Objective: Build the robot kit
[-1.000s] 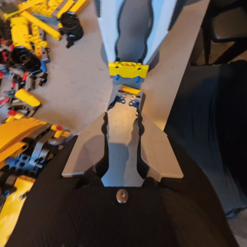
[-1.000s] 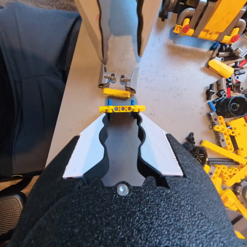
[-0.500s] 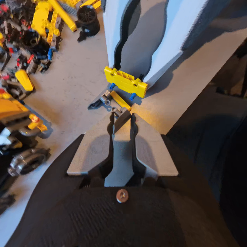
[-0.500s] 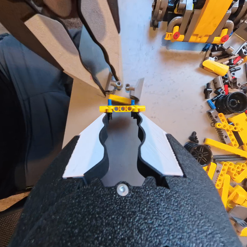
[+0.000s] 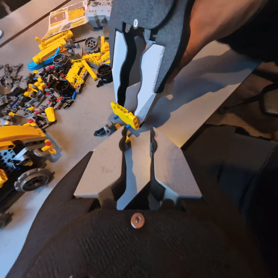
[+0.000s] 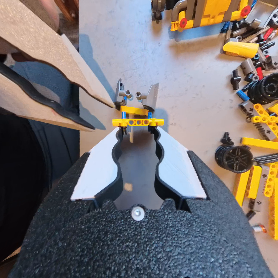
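Left wrist view, left to right.

Item: part-built yellow and grey vehicle (image 5: 22, 144), far left on the grey surface (image 5: 81, 120), one grey wheel (image 5: 32, 181) at its near corner.

Item: loose heap of yellow, black, grey, red and blue building pieces (image 5: 60, 78), behind the vehicle; a printed yellow booklet (image 5: 67, 16) lies beyond the heap.

Item: small grey and yellow assembly (image 5: 110, 129), on the surface near its right edge. It consists of two grey panels with connectors and a flat yellow beam across them.

Item: my left claw (image 5: 137, 132), grey fingers apart, nothing between them. One fingertip (image 5: 123, 132) is at the assembly's yellow beam, touching it or just beside it; I cannot tell which.

Item: yellow beam with holes (image 5: 124, 115), two blue pins pointing towards the assembly, held just above and beside it.

Item: my right claw (image 5: 132, 114), white fingers clamped on that yellow beam with holes; a bare forearm (image 5: 210, 36) is behind it.

Right wrist view, left to right.

Item: left claw (image 6: 103, 117), entering from the left, tip at the assembly (image 6: 135, 99).

Item: right claw (image 6: 138, 129), gripping the holed beam (image 6: 138, 122) at both ends; blue pins reach the assembly's flat yellow beam.

Item: loose pieces and black wheels (image 6: 234, 158), right side.
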The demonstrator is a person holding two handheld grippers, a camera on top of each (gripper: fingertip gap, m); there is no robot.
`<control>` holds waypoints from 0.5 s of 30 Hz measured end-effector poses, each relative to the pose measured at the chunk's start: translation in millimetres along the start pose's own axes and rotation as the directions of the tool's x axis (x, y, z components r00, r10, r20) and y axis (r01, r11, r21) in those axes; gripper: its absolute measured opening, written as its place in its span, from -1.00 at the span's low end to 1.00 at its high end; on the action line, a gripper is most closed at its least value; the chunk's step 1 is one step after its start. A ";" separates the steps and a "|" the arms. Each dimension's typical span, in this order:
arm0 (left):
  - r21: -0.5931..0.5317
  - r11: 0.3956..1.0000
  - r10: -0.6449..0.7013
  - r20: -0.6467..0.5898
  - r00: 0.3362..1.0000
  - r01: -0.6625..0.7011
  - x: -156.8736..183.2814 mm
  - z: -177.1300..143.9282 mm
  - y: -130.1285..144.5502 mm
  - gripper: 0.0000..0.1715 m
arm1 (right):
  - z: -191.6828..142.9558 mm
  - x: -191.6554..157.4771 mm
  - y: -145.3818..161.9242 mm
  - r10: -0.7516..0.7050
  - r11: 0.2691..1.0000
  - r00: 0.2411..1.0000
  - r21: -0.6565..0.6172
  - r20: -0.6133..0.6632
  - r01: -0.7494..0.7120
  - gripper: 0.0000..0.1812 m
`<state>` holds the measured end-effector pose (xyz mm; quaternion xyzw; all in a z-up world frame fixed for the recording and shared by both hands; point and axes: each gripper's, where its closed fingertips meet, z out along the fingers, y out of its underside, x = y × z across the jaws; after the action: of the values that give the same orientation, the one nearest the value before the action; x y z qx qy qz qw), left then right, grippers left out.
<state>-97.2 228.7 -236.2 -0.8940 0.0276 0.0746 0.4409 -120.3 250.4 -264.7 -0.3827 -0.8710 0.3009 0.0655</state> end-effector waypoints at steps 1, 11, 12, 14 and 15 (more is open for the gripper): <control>-0.012 1.000 0.025 0.018 1.000 -0.025 0.0 3.5 2.2 -0.71 | 1.6 -1.2 2.1 -0.001 1.000 1.000 -0.013 -0.001 0.001 -0.54; 0.022 0.963 -0.267 -0.066 0.961 0.269 -12.3 11.6 -15.8 -0.68 | 2.0 0.6 1.8 -0.130 0.991 0.981 -0.033 -0.146 0.126 -0.54; 0.030 0.955 -0.293 -0.076 0.953 0.296 -14.0 10.8 -16.4 -0.68 | 0.7 0.7 0.4 -0.164 0.986 0.971 -0.037 -0.174 0.160 -0.54; 0.047 0.933 -0.349 -0.106 0.931 0.356 -18.7 10.0 -20.3 -0.68 | -1.8 0.8 -3.2 -0.227 0.974 0.945 -0.045 -0.235 0.223 -0.54; 0.044 0.925 -0.370 -0.119 0.922 0.377 -20.9 11.0 -22.1 -0.67 | -3.0 0.0 -5.1 -0.249 0.968 0.933 -0.046 -0.259 0.246 -0.54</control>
<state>-116.5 250.6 -222.2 -0.8706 -0.1168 -0.0605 0.4741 -122.5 249.2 -259.4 -0.3069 -0.8978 0.2312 0.2150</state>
